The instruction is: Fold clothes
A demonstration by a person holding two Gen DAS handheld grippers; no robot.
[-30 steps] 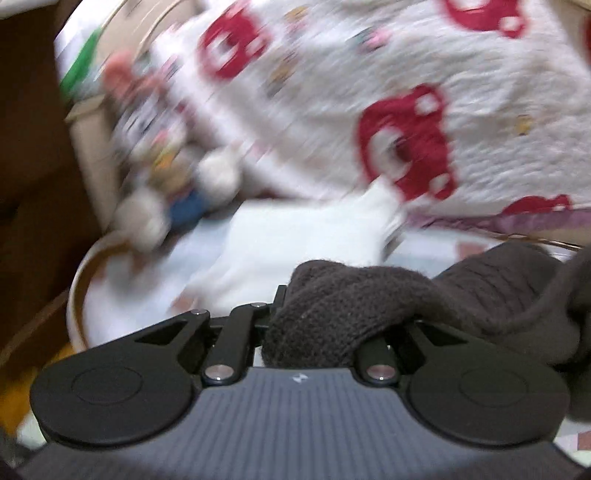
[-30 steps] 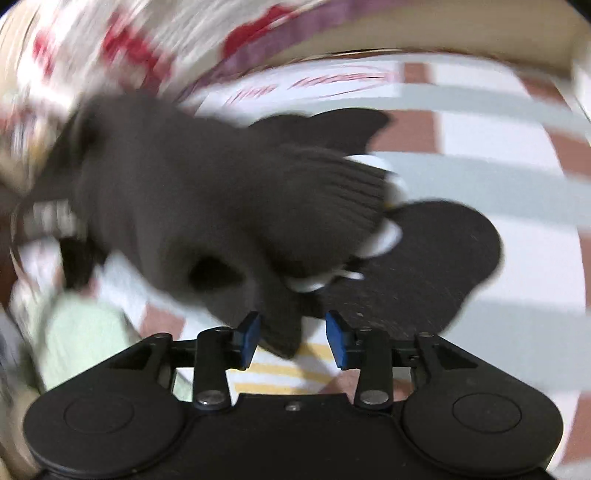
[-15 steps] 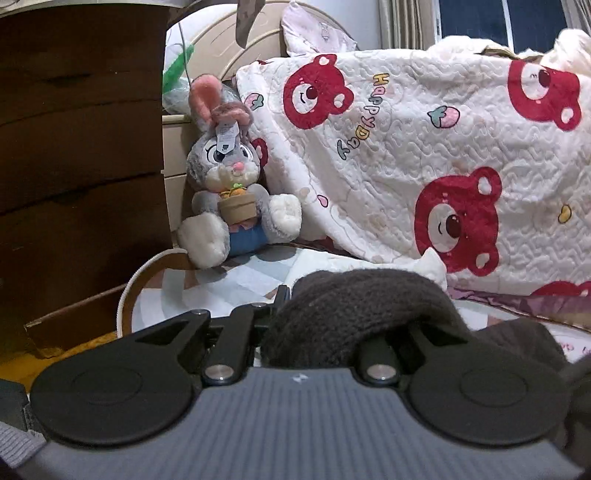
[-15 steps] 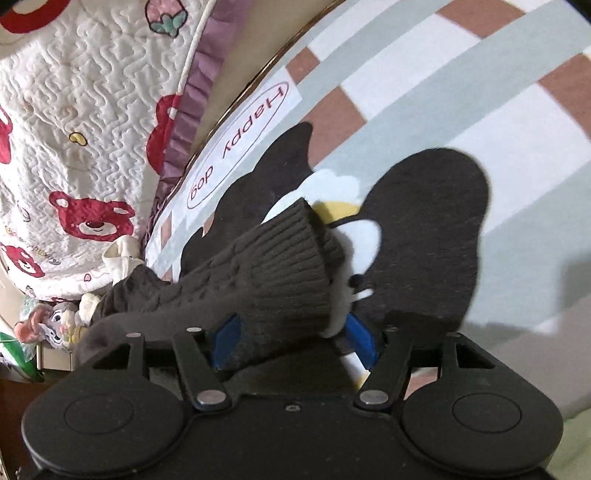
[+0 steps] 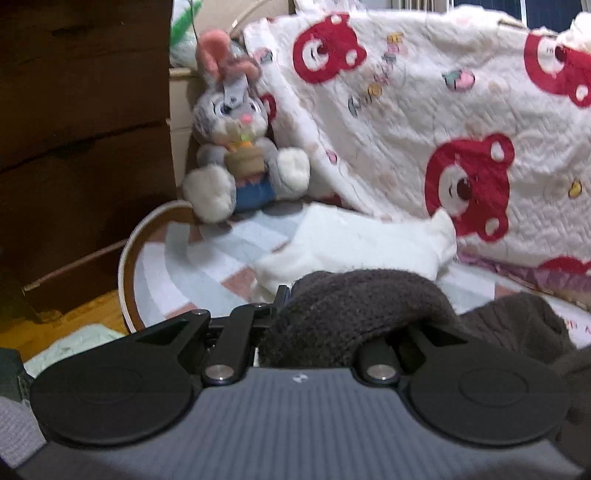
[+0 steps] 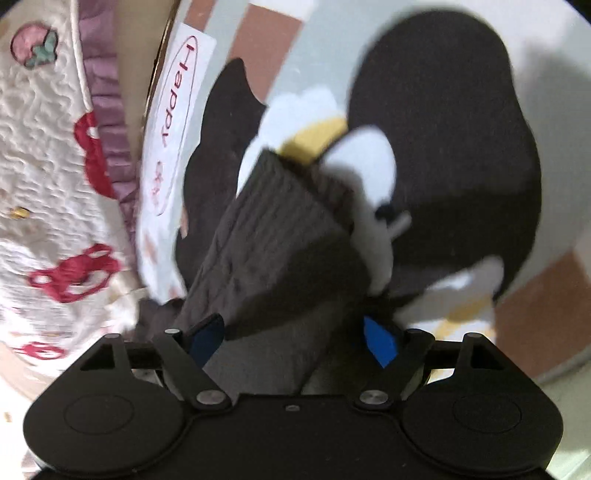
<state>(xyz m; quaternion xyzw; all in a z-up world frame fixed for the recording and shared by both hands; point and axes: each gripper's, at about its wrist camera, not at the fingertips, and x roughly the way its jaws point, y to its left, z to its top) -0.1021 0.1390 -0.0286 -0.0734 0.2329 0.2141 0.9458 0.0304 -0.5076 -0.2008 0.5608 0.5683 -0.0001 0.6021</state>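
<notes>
A dark brown knitted sweater is bunched over my left gripper, which is shut on it; its fingertips are hidden under the knit. In the right wrist view the sweater's ribbed cuff runs forward between the blue pads of my right gripper. The jaws stand wide apart around the sleeve, and I cannot tell whether they press it. The sleeve hangs over a round striped rug with a black and white dog picture. A white garment lies on the rug ahead of the left gripper.
A grey plush rabbit sits against a bed draped with a white quilt with red bears. A dark wooden cabinet stands at the left. A pale green cloth lies on the wooden floor by the rug's edge.
The left gripper swung up from the rug to face the bed and rabbit, then dipped slightly. The right gripper moved closer over the dog picture, and its jaws stand wider apart.
</notes>
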